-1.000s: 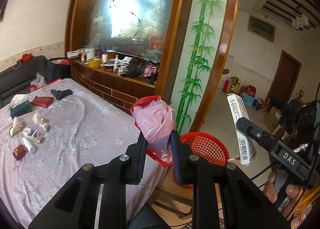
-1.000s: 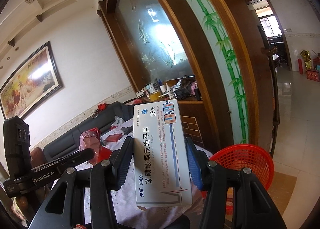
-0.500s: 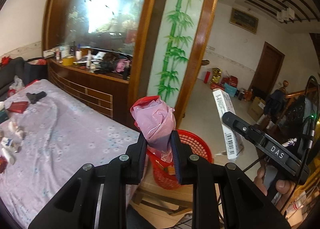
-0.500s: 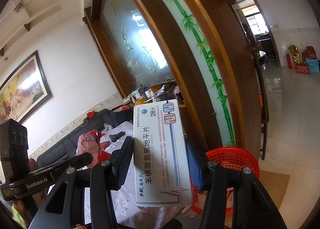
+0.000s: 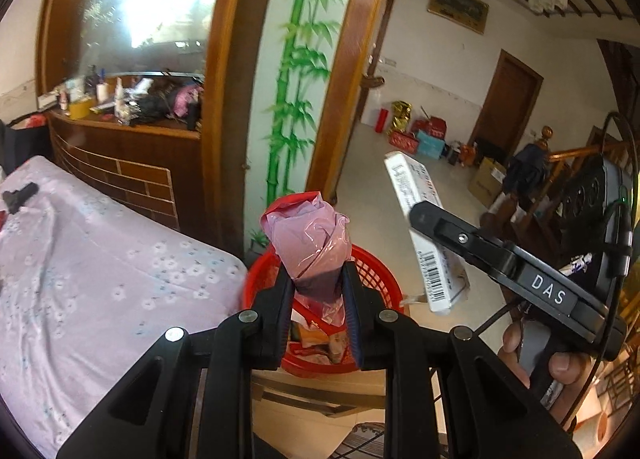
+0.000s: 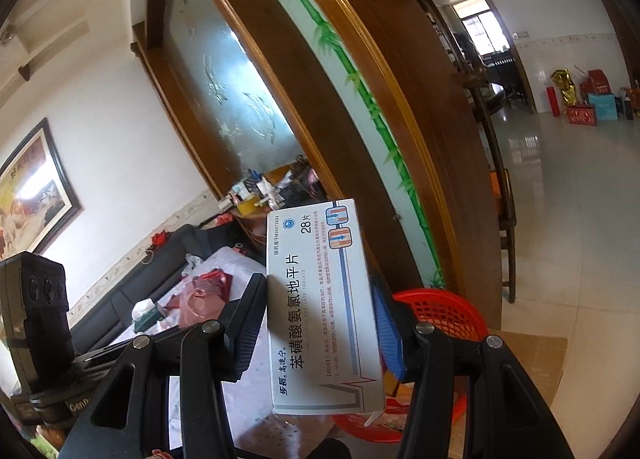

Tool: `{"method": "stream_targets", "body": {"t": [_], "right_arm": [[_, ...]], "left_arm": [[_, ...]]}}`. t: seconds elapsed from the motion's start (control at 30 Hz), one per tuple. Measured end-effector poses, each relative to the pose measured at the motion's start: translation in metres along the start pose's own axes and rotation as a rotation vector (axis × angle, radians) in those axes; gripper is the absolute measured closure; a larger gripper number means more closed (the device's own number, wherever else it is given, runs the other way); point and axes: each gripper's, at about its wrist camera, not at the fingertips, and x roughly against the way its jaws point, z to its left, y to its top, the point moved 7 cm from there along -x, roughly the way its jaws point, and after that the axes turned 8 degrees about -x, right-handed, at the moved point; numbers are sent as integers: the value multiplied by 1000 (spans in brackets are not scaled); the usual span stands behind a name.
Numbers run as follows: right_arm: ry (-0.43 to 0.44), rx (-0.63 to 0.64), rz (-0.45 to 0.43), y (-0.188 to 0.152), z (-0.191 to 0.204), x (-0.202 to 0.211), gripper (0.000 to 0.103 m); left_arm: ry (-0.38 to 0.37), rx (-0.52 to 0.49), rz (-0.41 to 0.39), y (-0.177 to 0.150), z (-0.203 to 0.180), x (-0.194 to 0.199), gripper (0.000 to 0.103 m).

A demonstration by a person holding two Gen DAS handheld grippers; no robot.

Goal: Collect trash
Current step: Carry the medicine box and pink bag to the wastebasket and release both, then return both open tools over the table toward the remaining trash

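Observation:
My left gripper (image 5: 318, 291) is shut on a crumpled pink plastic bag (image 5: 306, 237), held over the near rim of a red mesh basket (image 5: 372, 271) that has wrappers inside. My right gripper (image 6: 320, 307) is shut on a white medicine box (image 6: 320, 299) with blue print, standing on end between the pads. The same box (image 5: 420, 227) shows in the left wrist view, to the right of the basket and above the floor. In the right wrist view the red basket (image 6: 444, 311) lies behind and below the box, and the pink bag (image 6: 200, 299) appears at the left.
A table with a pink flowered cloth (image 5: 100, 259) borders the basket on the left. Behind stand a wooden glass partition (image 5: 216, 59) and a cluttered wooden counter (image 5: 128, 123). A black sofa (image 6: 132, 291) lies far left. Boxes (image 5: 416, 137) sit on the tiled floor.
Both grippers have swung right and down toward the red basket. The pink bag now hangs over the basket's rim, and the table has slid left in view. Both grips are unchanged.

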Motion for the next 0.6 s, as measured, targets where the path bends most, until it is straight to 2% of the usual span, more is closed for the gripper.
{"method": "stream_targets", "body": {"t": [0.33, 0.5, 0.6], "right_arm": [[-85, -59, 53, -6, -41, -24, 47], [-105, -96, 92, -12, -58, -36, 46], [-126, -99, 115, -17, -66, -45, 45]], "left_arm": [[-51, 18, 131, -25, -1, -64, 80], [-48, 5, 170, -36, 0, -93, 80], [-53, 2, 206, -46, 1, -109, 73]]}}
